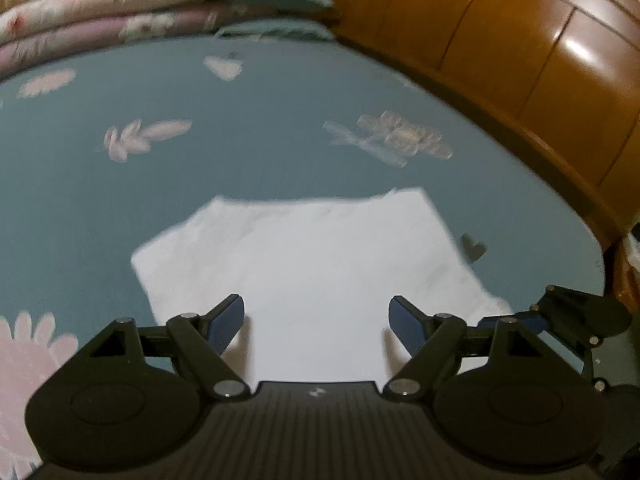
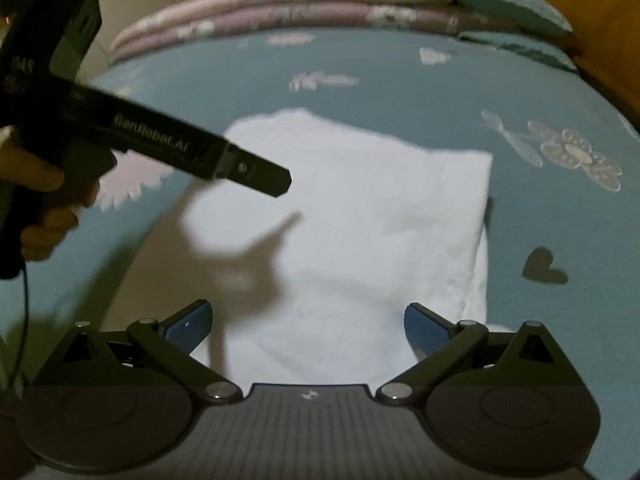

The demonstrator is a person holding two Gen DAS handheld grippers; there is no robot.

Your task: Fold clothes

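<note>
A white garment (image 2: 352, 232), already folded into a rough rectangle, lay flat on the bed's blue flowered sheet (image 1: 240, 152), near the wooden headboard (image 1: 520, 52). Its kind could not be told from either view; it was simply white cloth, doubled over, with a second layer peeping out along its right edge in the right wrist view.

The left claw (image 1: 318, 320) stood wide above the near part of the cloth, nothing between its blue pads. The right claw (image 2: 308, 326) was spread as far as it went, likewise empty, over the near edge. In the right wrist view a hand (image 2: 44, 192) gripped the left tool's handle, and the tool threw a shadow across the cloth.

The cloth looked light, soft and limp, so it would probably sag and unfold if lifted by a single point. A sounder hold would seem to be the two near corners, one per claw, pinching all layers together, since a thin pinch might catch only the top layer.

There were no containers in view; a stack of folded quilts (image 2: 280, 4) and teal pillows (image 2: 516, 8) lay at the bed's far side.
</note>
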